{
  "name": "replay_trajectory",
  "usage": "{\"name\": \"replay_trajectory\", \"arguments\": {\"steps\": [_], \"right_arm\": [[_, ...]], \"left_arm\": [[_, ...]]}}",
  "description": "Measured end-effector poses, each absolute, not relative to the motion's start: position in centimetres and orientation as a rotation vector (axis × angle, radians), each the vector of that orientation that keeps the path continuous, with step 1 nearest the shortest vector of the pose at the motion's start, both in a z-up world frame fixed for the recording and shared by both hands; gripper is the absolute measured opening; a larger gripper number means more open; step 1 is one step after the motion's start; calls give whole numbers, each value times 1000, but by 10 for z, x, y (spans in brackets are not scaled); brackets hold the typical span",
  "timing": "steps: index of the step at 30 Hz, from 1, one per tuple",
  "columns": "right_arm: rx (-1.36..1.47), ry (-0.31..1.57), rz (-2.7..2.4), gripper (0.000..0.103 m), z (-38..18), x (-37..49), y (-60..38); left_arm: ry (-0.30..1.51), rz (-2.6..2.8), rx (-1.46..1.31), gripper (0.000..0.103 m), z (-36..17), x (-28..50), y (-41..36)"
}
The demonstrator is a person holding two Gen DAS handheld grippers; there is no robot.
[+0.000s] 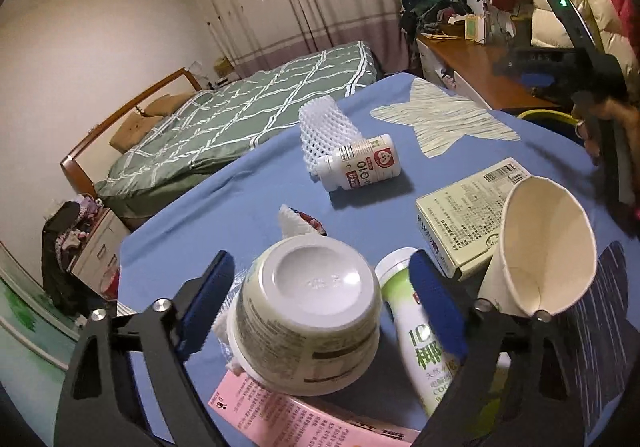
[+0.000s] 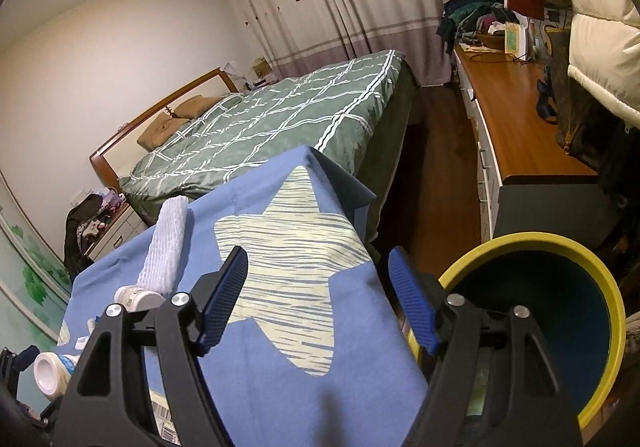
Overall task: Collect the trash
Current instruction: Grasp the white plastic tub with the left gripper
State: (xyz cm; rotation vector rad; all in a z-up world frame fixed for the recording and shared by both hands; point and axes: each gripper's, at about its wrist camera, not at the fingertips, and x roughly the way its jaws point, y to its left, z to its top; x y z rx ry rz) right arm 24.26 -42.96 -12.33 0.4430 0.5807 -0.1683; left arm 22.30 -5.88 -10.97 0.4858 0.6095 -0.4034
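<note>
Yogurt cup (image 1: 308,315), upturned between the left gripper (image 1: 320,311)'s spread pads, not yet pinched: squeeze gently, lift clear of bottle (image 1: 416,331), carry to bin (image 2: 560,323) beside the empty, spread right gripper (image 2: 316,295).

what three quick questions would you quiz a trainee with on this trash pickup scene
1. True or false: the right gripper is holding something.
2. What sits between the open jaws of the left gripper?
A. a glass jar
B. an upturned white tub
C. a metal spoon
3. Fill in: the bin has a ___ rim.

Key: 1 false; 2 B; 3 yellow
</note>
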Motion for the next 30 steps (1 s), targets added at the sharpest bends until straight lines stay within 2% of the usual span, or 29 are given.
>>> {"name": "replay_trajectory", "arguments": {"steps": [2,18,25,27,30], "right_arm": [[448,588,-164,69,-125,244,-430],[472,605,-137,70,-126,245,-431],[480,620,-122,71,-128,247,-432],[480,621,-121,71,-128,246,-432],[482,621,-119,71,-128,246,-432]], "left_arm": [[623,-412,483,78,-110,226,-55],[587,-476,625,78,-109,215,-56],[633,-533,593,78,-112,224,-49],[641,-543,587,73,-112,225,-48],[645,-543,589,72,-113,225,-48]]}}
